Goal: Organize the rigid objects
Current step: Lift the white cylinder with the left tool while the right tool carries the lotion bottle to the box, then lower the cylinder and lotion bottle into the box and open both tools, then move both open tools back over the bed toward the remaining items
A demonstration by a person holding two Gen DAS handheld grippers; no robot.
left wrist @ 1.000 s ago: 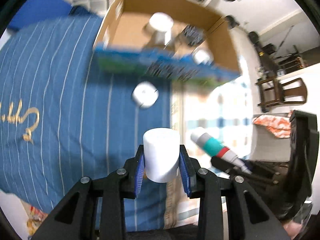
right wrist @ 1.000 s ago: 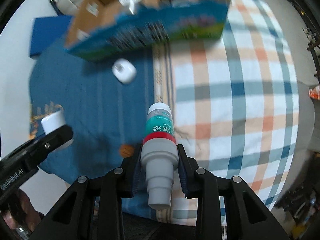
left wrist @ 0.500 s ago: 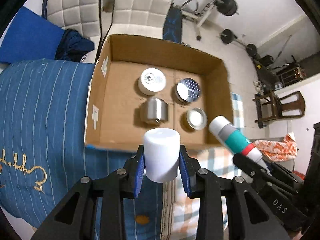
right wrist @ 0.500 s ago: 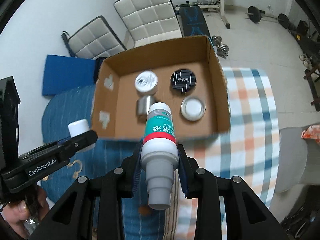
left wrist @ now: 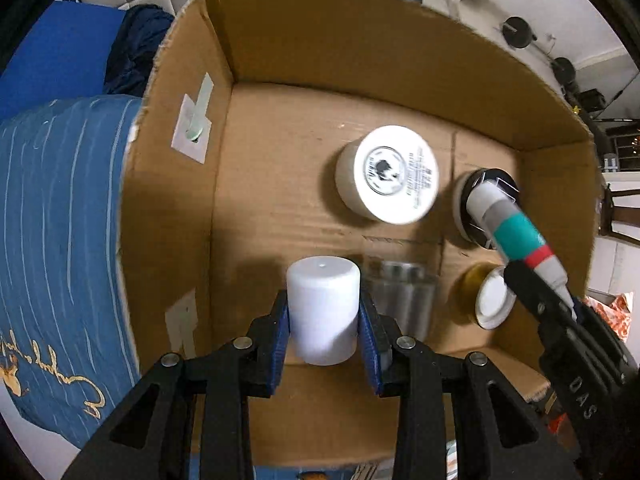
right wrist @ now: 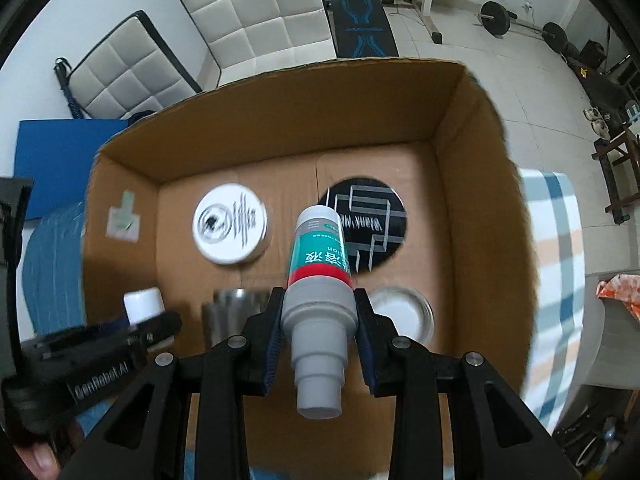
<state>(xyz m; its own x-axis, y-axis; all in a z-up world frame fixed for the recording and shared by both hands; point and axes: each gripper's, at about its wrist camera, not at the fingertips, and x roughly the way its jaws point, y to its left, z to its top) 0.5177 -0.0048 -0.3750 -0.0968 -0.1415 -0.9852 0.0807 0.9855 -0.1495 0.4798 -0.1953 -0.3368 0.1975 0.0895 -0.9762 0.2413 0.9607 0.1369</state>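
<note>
Over the cardboard box [left wrist: 280,184] both grippers have swung in from the bedspread: the left gripper [left wrist: 323,322] clamped on a white cap [left wrist: 322,312], the right gripper [right wrist: 318,322] on a teal bottle [right wrist: 318,248], ready to drop; inside sit four things: two lidded tins, one steel cup, one jar

The black arm of the right tongs [left wrist: 532,276] bears the white letters "DAS". The black arm of the left tongs [right wrist: 138,326] reads "GenRobot.AI". Chinese characters on the teal-labelled grey bottle [right wrist: 320,256] and print on the round white tin's lid [left wrist: 394,174] are too blurred to read.
</note>
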